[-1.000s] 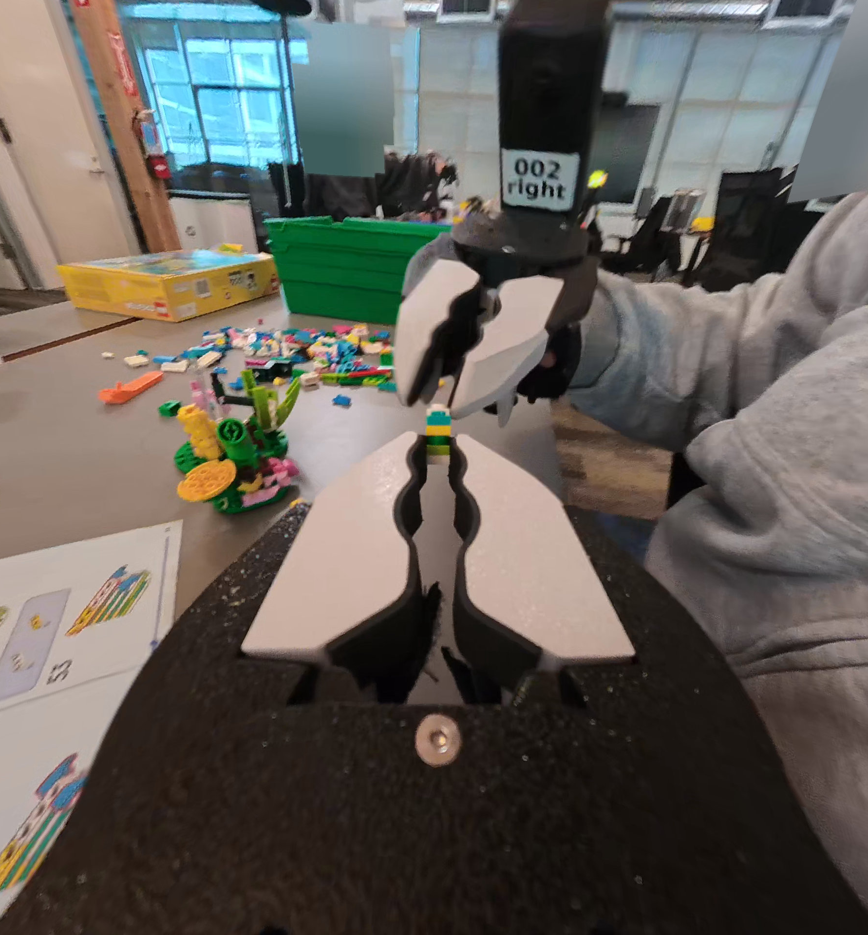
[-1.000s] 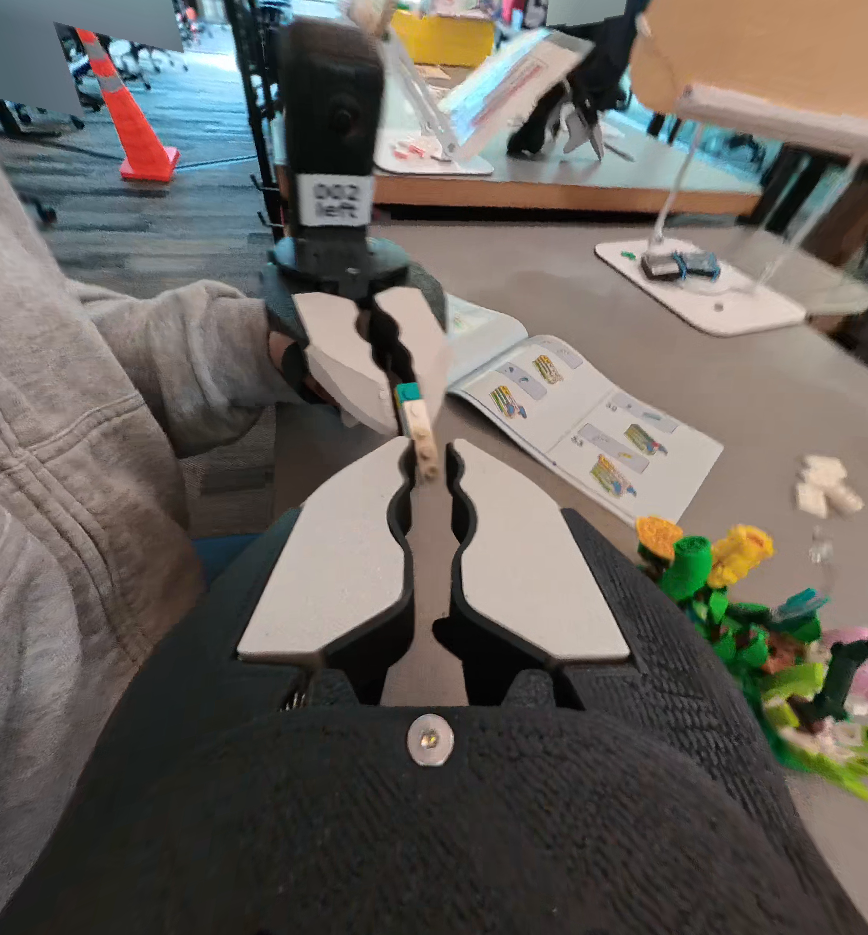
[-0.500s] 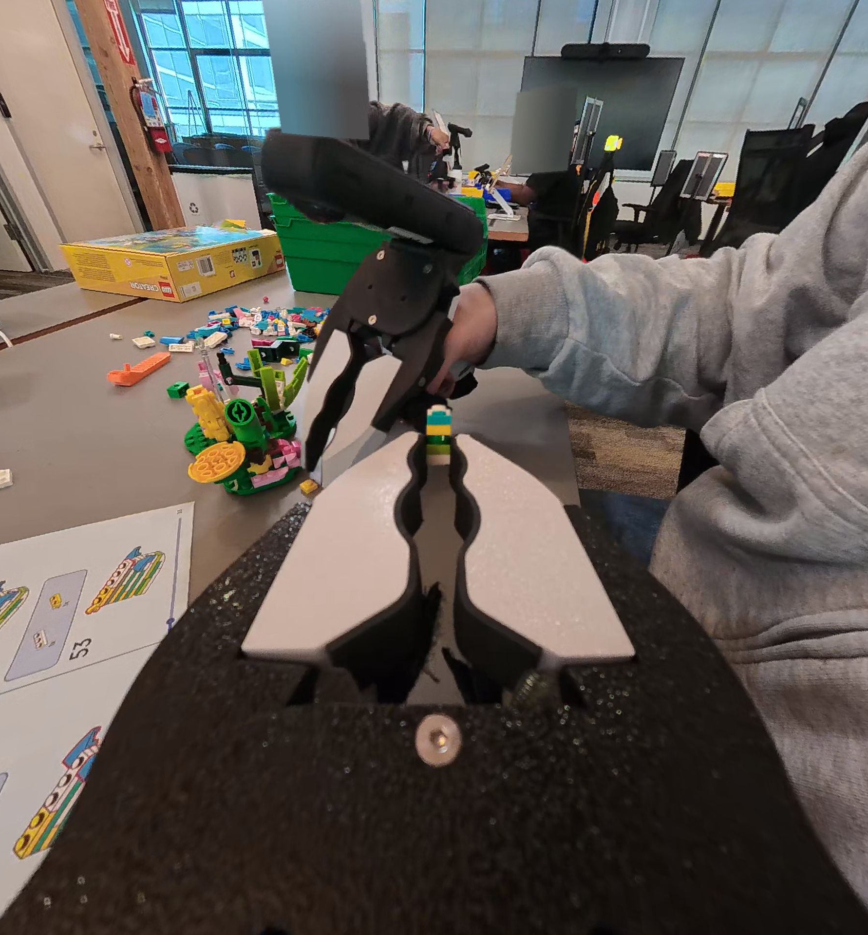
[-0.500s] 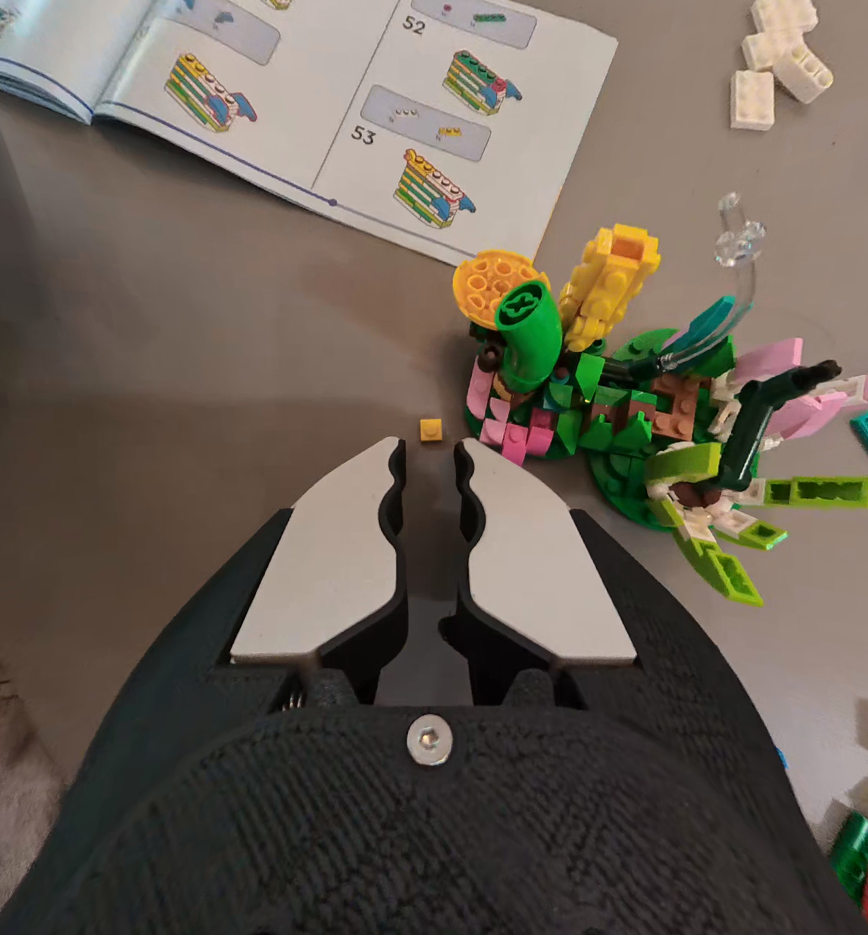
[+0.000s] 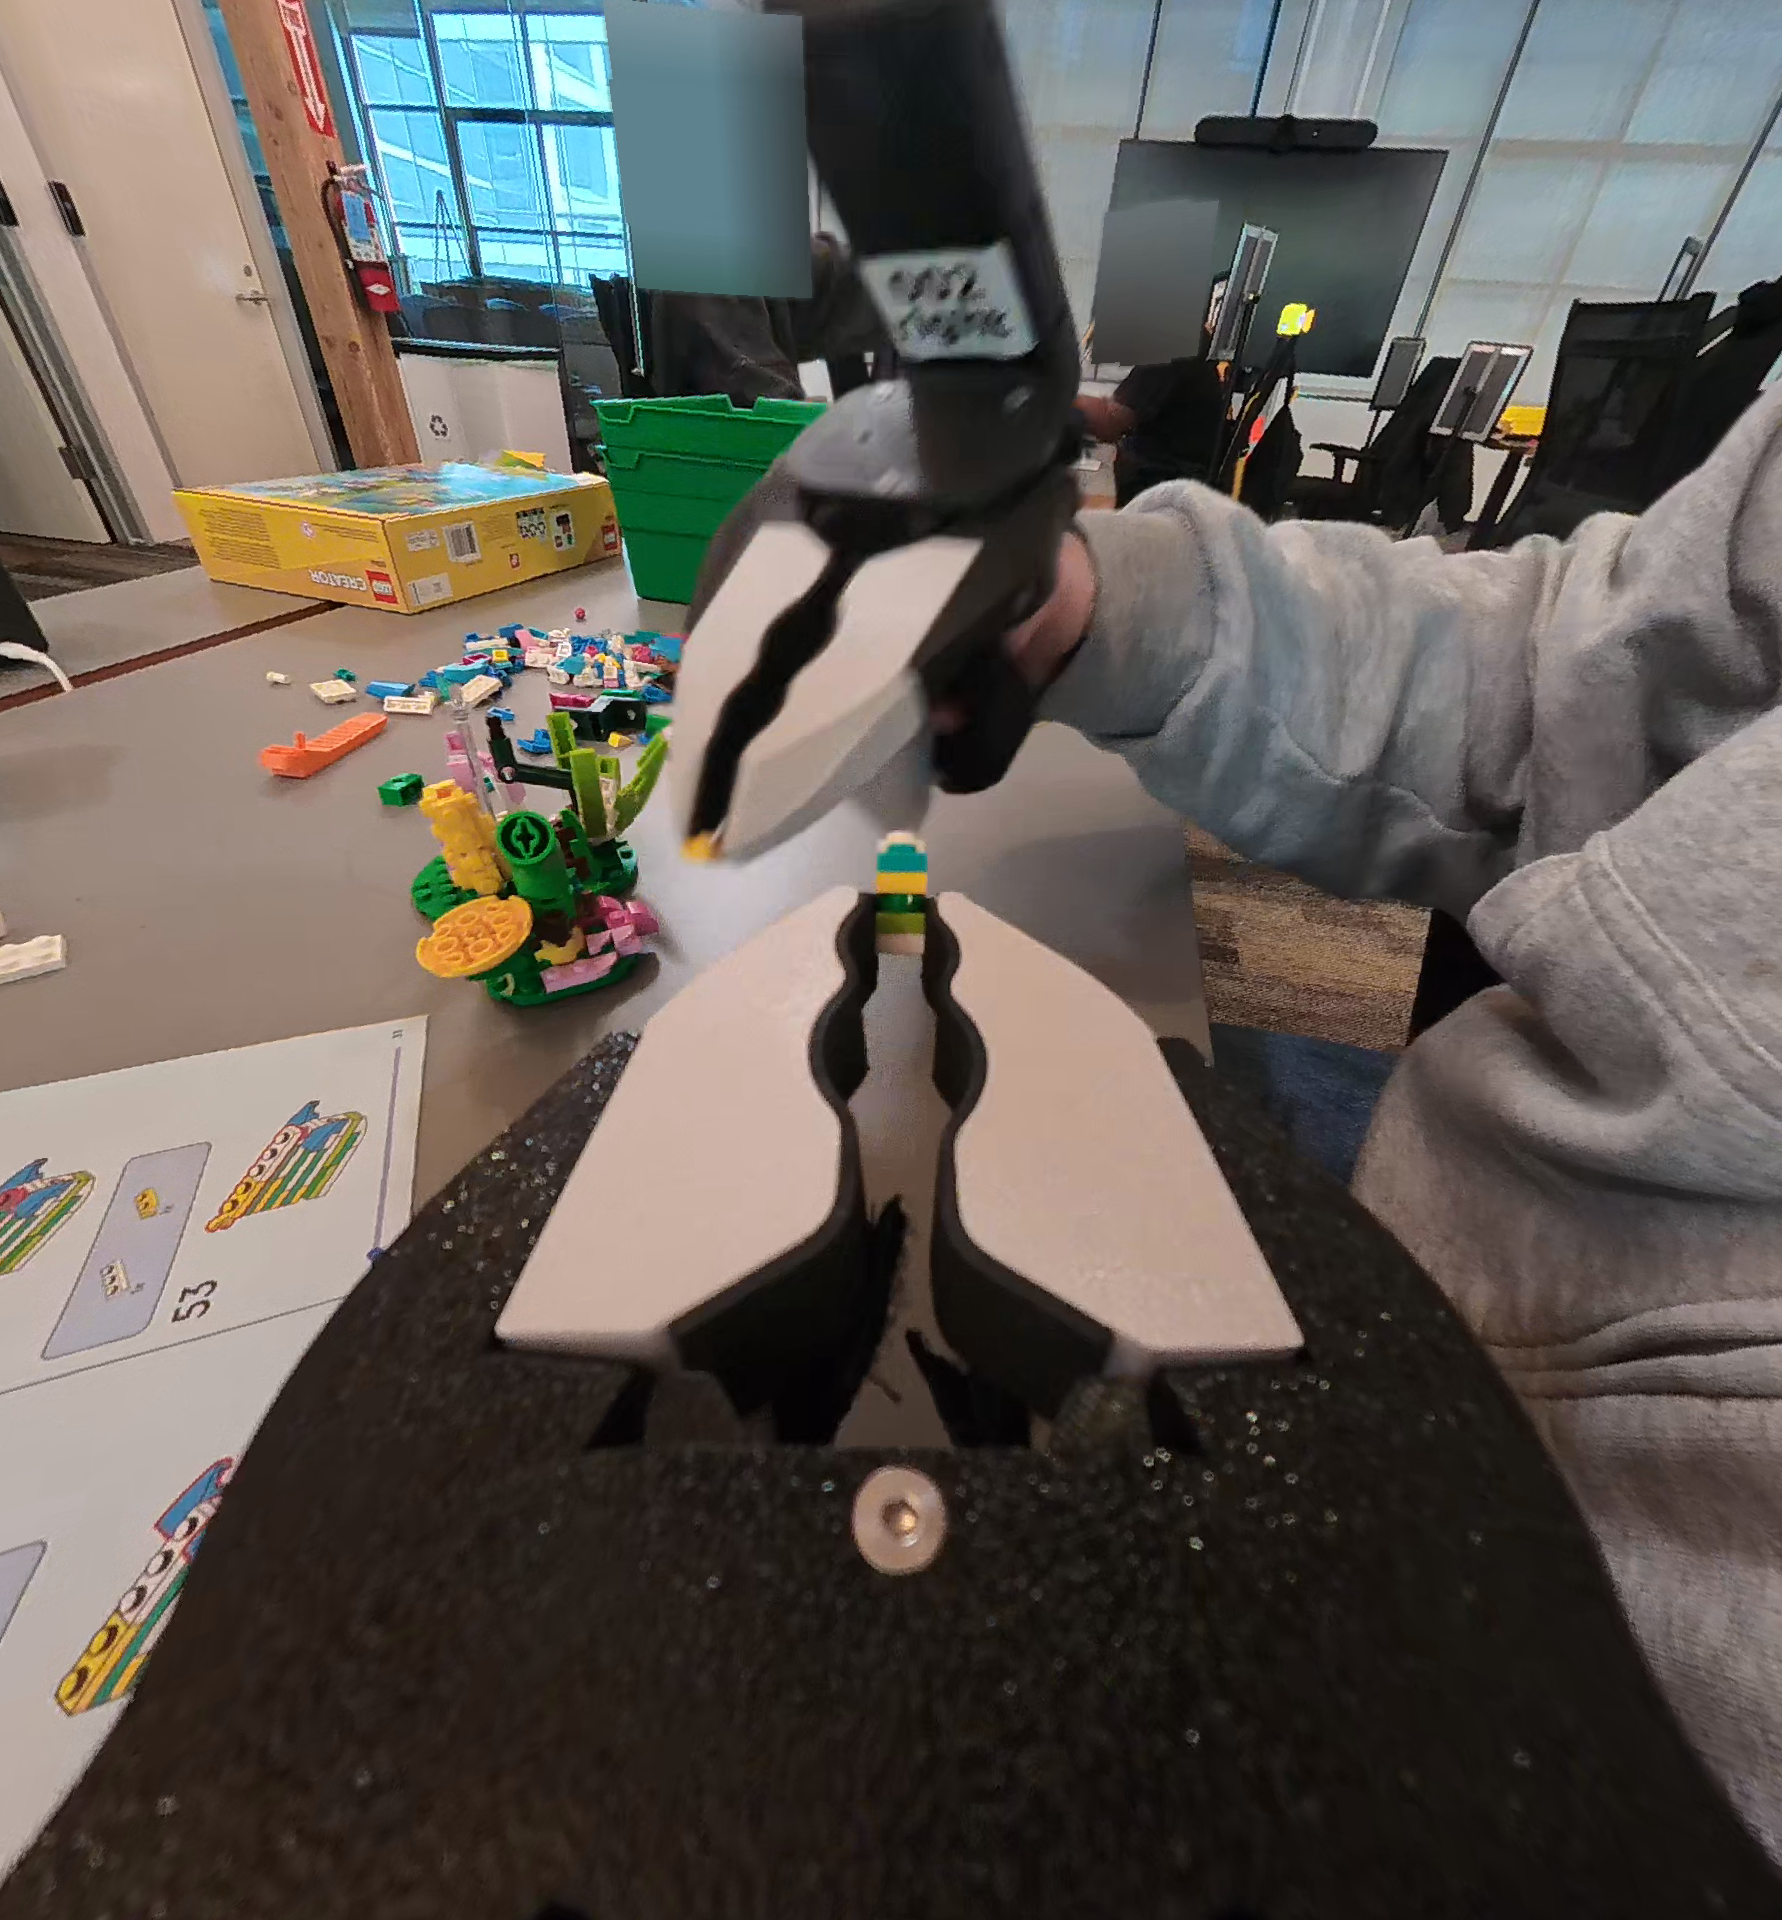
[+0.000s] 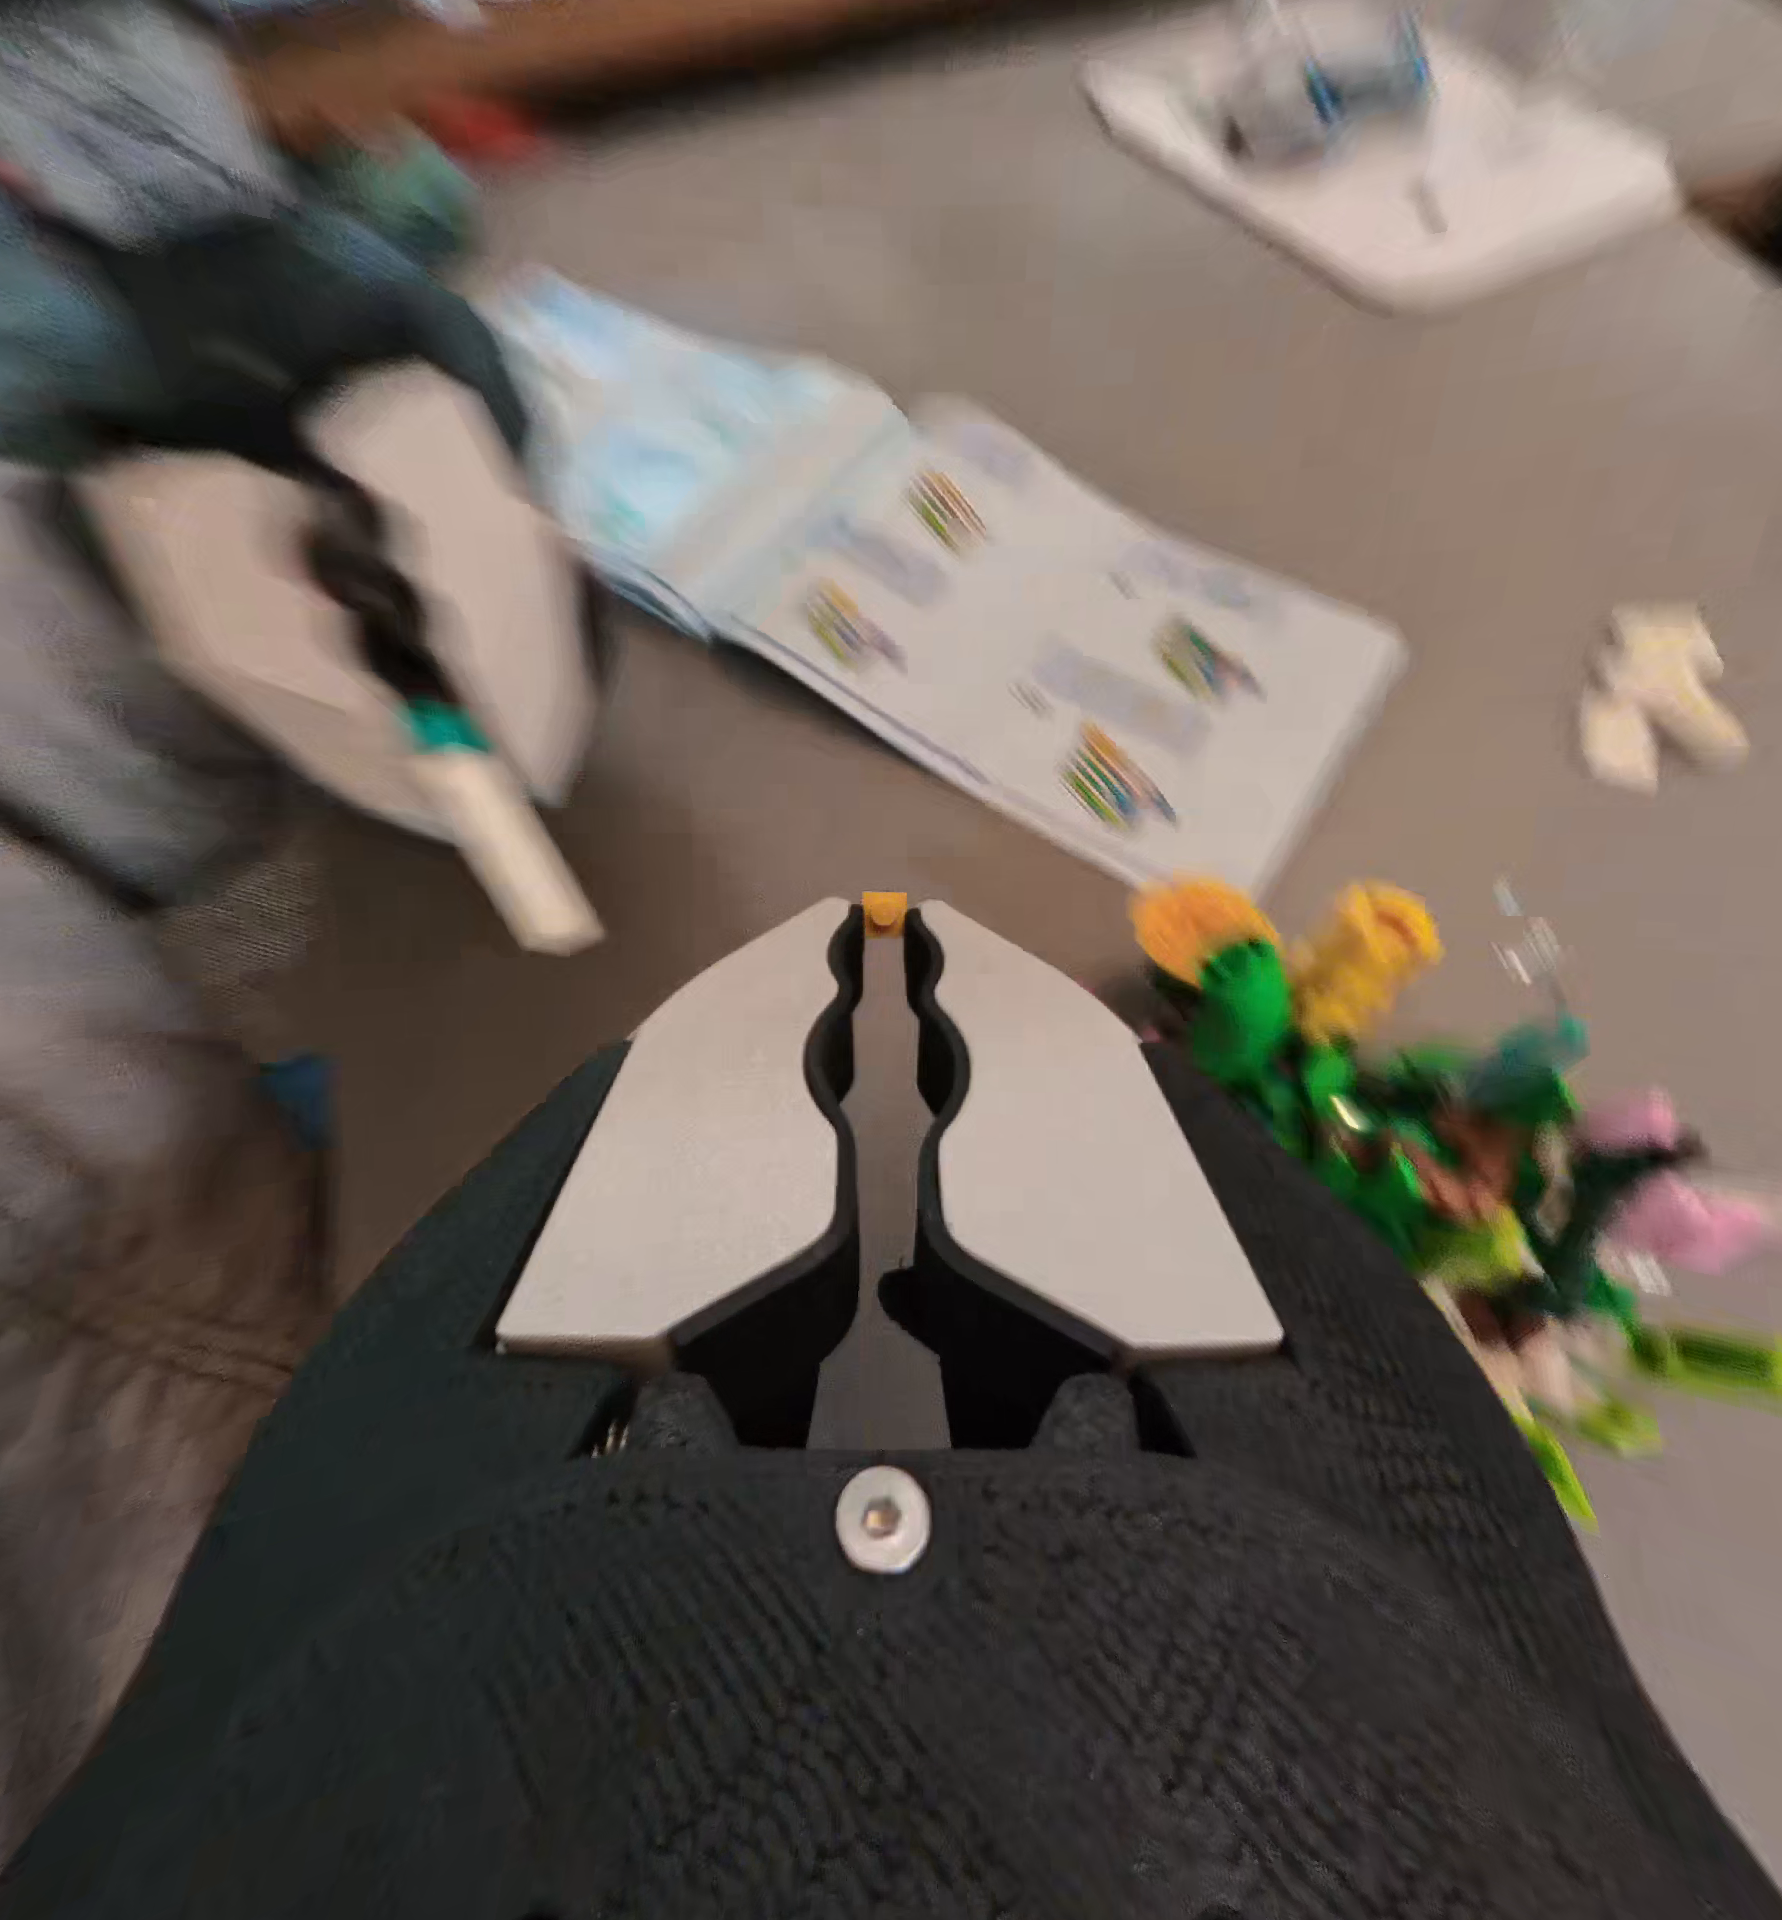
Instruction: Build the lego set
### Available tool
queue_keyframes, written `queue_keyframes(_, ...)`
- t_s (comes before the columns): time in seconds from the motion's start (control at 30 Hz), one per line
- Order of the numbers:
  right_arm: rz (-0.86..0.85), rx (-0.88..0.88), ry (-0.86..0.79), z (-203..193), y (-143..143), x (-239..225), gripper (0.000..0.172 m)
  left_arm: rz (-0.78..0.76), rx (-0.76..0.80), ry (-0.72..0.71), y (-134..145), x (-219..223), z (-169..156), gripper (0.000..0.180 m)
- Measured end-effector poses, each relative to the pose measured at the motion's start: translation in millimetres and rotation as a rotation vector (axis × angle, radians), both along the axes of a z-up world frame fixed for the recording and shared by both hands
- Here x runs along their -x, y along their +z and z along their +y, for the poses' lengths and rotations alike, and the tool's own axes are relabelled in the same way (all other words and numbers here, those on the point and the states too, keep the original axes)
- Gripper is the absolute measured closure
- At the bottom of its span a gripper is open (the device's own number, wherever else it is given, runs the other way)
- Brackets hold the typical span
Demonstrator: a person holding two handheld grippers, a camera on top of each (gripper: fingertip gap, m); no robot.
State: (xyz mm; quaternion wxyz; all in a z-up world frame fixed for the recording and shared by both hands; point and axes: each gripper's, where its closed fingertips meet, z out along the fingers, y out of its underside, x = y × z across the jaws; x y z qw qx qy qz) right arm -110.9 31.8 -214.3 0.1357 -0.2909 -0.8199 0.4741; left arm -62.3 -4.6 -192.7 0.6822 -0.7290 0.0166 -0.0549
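Grey tabletop (image 5: 139, 831) stretches under me, with an open instruction booklet (image 5: 170, 1195) at the left and a green-and-yellow brick flower model (image 5: 523, 904) beside it. Loose bricks (image 5: 554, 665) lie further back before a yellow box (image 5: 399, 530). My left gripper (image 5: 902, 920) pinches a striped brick stack (image 5: 902, 883) between its tips. My right gripper (image 6: 884, 914), raised above the table, clamps a small yellow stud piece (image 6: 884, 914).

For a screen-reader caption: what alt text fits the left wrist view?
The left gripper pinches a small striped brick stack at its tips, while the right gripper, nearby above it, carries a tiny yellow piece. A brick flower model and instruction booklet lie on the grey table.
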Motion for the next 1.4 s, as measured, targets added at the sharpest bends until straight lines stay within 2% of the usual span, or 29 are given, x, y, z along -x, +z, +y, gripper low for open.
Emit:
queue_keyframes(0.03,0.043,0.085,0.074,-11.2,19.7,-10.7,0.165,-0.002,0.000,0.000,0.0,0.1,0.0,0.172)
queue_keyframes(0.1,0.078,0.167,0.168,-24.8,45.3,-27.6,0.166,-0.002,0.003,-0.004,-0.4,-0.4,0.2,0.172)
queue_keyframes(0.17,0.085,0.143,0.204,-31.6,52.2,-35.4,0.166,0.001,0.003,-0.007,-0.5,-1.0,0.2,0.172)
queue_keyframes(0.37,0.082,0.008,0.297,-48.3,42.7,-47.7,0.166,0.009,-0.005,-0.032,0.3,-4.7,-0.7,0.172)
queue_keyframes(0.7,0.046,-0.026,0.377,-53.3,38.9,-55.9,0.166,0.050,-0.015,-0.079,0.7,-13.0,-1.6,0.172)
queue_keyframes(1.0,0.057,-0.125,0.491,-52.9,36.7,-65.3,0.166,0.081,-0.017,-0.134,-0.2,-22.4,-1.4,0.172)
queue_keyframes(1.4,-0.072,-0.184,0.526,-52.6,28.9,-71.1,0.165,0.144,0.023,-0.158,-6.6,-27.8,-0.8,0.173)
